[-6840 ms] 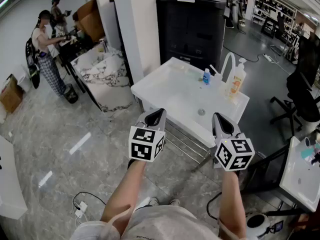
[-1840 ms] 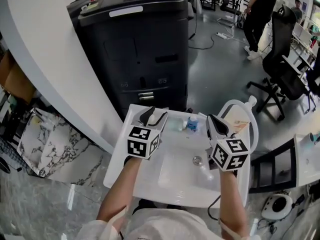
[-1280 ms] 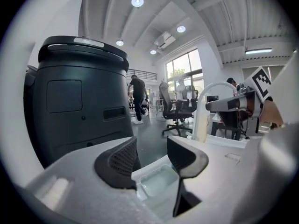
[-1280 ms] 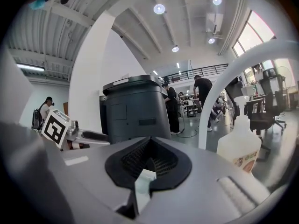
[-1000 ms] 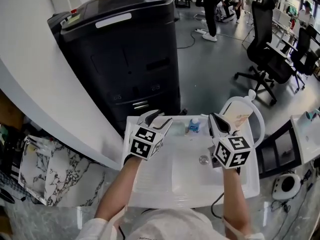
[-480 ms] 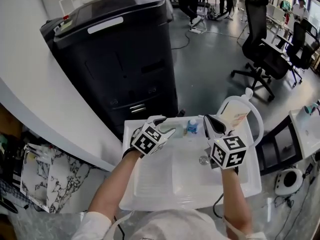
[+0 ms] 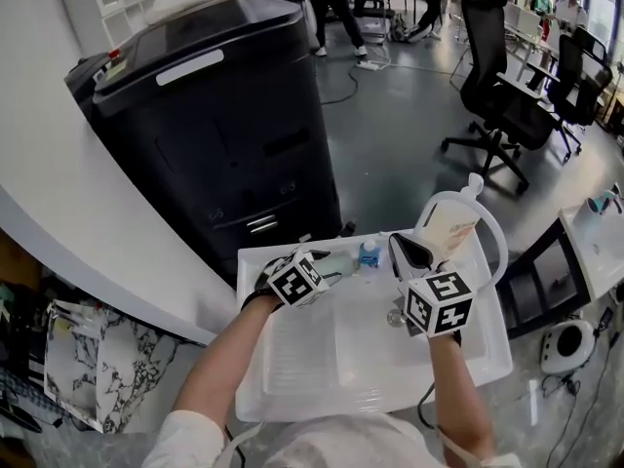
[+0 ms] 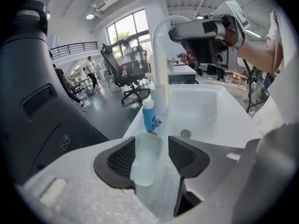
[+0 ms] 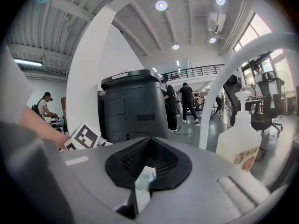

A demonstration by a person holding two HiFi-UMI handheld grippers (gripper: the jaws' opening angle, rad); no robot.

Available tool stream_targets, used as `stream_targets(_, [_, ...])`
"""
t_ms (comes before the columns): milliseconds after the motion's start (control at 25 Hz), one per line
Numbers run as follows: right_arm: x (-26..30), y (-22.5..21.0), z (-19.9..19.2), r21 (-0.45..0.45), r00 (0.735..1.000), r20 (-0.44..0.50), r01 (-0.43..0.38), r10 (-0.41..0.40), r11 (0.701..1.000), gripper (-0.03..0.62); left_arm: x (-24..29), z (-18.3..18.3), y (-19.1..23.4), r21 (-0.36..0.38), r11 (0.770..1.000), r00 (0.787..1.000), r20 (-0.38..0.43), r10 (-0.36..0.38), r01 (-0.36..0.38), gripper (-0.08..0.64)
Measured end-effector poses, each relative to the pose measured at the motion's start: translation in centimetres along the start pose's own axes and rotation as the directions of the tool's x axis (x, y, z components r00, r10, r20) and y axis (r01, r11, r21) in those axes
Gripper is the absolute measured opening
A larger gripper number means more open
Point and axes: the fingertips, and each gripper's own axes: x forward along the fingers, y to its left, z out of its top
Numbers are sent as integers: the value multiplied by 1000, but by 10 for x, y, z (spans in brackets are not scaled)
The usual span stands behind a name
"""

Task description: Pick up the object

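Note:
A pale, translucent cup-like object (image 8: 145, 158) lies on the back ledge of the white sink (image 7: 292, 364), just left of a small blue bottle (image 8: 148, 115). My left gripper (image 8: 152, 147) is open with its jaws on either side of this object; the left pad touches it and a narrow gap shows at the right pad. In the head view the left gripper (image 7: 336, 265) reaches over the sink's back left. My right gripper (image 7: 402, 248) hovers over the basin near the faucet, pads together and pointing away toward the black cabinet (image 9: 133, 106), with nothing gripped (image 9: 148, 160).
A white arched faucet (image 7: 497, 237) and a pump soap bottle (image 7: 447, 230) stand at the sink's back right; the drain (image 8: 185, 133) lies in the basin. A tall black cabinet (image 7: 224, 135) stands right behind the sink. Office chairs (image 7: 497, 76) and people are farther back.
I have walked up to the sink. In the last second the left gripper slid forward and right until its jaws straddle the pale object. The right gripper has hardly moved.

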Motion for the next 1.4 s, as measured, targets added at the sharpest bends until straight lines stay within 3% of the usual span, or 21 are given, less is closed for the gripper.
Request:
stream_targets(360, [-6,-11,-5,10,1000,-5,30,-29,1000,-2,29,-21,-11,78,994,991,-119,-62,72,227])
stream_targets(920, [-7,-15,-16,24,998,-25,51,-50,998,-2,55,-55,-27,178,966,953,-273,-133,186,213])
stream_targets(1200, [-9,-23,-22,32,997,-36,73,-72,997,-2,63,-65,-27,201,959,942,-309,-133,201,176])
stream_targets(1400, [-8,-27,-24,40,996,-42,78,-76,996,-2,66,-66,-27,218,956,942,-311,-125,199,104])
